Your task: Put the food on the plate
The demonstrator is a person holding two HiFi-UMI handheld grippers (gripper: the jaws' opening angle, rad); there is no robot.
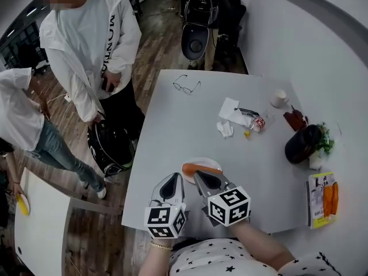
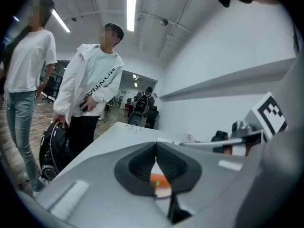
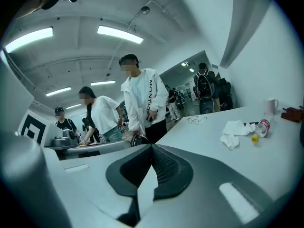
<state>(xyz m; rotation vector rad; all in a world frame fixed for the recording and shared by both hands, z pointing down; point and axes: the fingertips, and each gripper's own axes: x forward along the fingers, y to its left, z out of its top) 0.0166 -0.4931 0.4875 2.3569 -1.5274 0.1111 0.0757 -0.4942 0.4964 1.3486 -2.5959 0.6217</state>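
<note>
A long orange piece of food [image 1: 199,168] lies on a small white plate [image 1: 195,160] near the table's front edge. My left gripper [image 1: 176,178] hovers just left of the plate, shut and empty. In the left gripper view its jaws [image 2: 155,145] meet at the tips, and the orange food [image 2: 159,179] and plate [image 2: 165,190] show through the gap below them. My right gripper [image 1: 199,175] sits at the plate's near rim, beside the food. In the right gripper view [image 3: 152,147] its pads touch with nothing between them.
Farther back on the white table [image 1: 167,131] lie eyeglasses [image 1: 186,86], a crumpled tissue [image 1: 233,117], a small can [image 1: 259,123] and a cup [image 1: 279,98]. A black pot [image 1: 303,144] and an orange-printed pack [image 1: 323,199] sit at the right. Two people stand left of the table.
</note>
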